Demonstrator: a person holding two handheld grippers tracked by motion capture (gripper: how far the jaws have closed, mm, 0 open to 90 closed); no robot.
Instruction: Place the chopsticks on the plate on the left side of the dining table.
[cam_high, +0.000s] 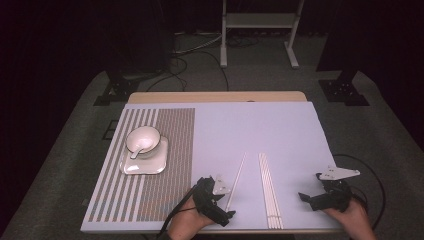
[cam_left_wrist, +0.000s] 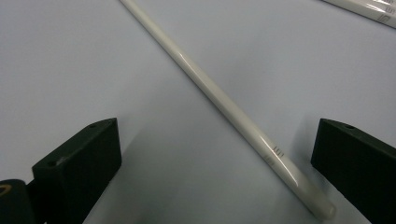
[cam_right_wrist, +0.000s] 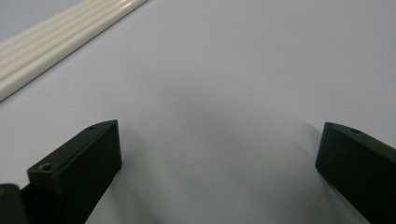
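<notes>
Left tongs (cam_high: 223, 197) spread wide astride the lone white chopstick (cam_high: 236, 180) (just left of the chopstick bundle (cam_high: 269, 190)), prob. lining up a pinch; right tongs (cam_high: 307, 191) spread, empty, right of bundle.

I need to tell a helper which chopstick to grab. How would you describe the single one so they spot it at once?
On the pale mat, look near the front edge, just right of the striped placemat. A single white chopstick lies there at a slant, its near end between the open jaws of the left hand-held gripper. Unlike the bundle to its right, it lies alone.
</notes>
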